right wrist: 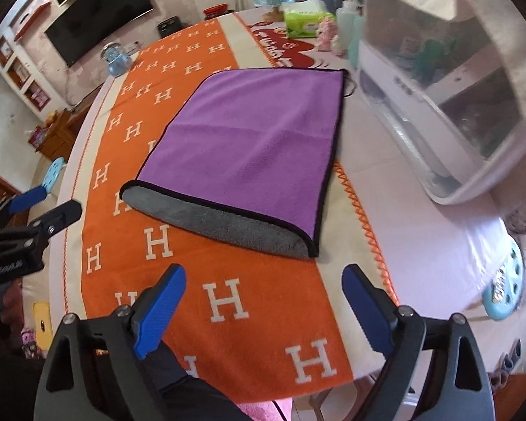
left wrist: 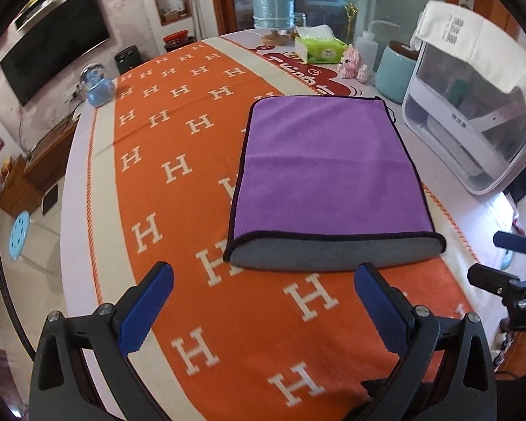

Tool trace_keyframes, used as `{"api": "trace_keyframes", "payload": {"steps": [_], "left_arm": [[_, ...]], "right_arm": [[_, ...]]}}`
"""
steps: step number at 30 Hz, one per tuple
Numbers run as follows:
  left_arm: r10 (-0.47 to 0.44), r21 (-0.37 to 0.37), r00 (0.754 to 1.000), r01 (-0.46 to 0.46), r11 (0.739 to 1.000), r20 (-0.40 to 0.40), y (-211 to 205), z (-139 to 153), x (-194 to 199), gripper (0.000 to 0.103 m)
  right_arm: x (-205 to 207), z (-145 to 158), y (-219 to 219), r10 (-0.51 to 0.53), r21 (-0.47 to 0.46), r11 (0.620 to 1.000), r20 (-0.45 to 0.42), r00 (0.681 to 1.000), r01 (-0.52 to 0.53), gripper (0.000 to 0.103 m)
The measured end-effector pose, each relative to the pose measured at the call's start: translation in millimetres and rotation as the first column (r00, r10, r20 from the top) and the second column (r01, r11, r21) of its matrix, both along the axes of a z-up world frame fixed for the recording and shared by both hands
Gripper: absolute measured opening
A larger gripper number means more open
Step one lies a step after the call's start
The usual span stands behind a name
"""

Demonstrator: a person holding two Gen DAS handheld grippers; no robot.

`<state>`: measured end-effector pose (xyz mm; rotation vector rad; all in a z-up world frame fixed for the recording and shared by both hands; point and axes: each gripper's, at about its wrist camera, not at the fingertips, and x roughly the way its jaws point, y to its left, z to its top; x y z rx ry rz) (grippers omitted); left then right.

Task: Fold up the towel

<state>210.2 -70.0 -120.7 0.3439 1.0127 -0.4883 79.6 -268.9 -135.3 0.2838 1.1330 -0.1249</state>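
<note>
A purple towel (left wrist: 326,168) with a black hem and grey underside lies folded flat on the orange H-patterned cloth (left wrist: 179,210); it also shows in the right wrist view (right wrist: 256,144). The grey fold faces me at its near edge. My left gripper (left wrist: 263,280) is open and empty, just short of that near edge. My right gripper (right wrist: 264,280) is open and empty, a little back from the towel's near right corner. The right gripper shows at the right edge of the left wrist view (left wrist: 508,266), and the left gripper at the left edge of the right wrist view (right wrist: 35,210).
A white covered appliance (left wrist: 473,112) stands right of the towel. At the table's far end are a tissue pack (left wrist: 319,49), a blue spool (left wrist: 273,3), a teal jar (left wrist: 396,73) and a pink toy (left wrist: 352,63). A blue ornament (left wrist: 98,87) sits at the left edge.
</note>
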Motion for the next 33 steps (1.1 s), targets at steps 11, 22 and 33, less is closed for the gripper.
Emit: {"api": "trace_keyframes", "payload": {"steps": [11,22,33], "left_arm": [[-0.166,0.011,0.986,0.166,0.986,-0.034,-17.2,-39.1,34.9,0.102],[-0.249,0.005,0.965,0.25,0.968,-0.079,-30.6,-75.3,58.9,0.102],[-0.271,-0.007,0.952,0.273,0.962,-0.144,-34.1,-100.7,72.5,0.093]], "right_arm": [[17.7,-31.8,-12.5,0.121,-0.065,0.991,0.051,0.991,-0.118,0.083],[24.7,-65.7,-25.8,0.171,-0.057,0.984,0.045,0.984,-0.168,0.062],[30.8,-77.6,-30.3,0.188,-0.021,0.982,0.028,0.982,-0.187,0.043]]}}
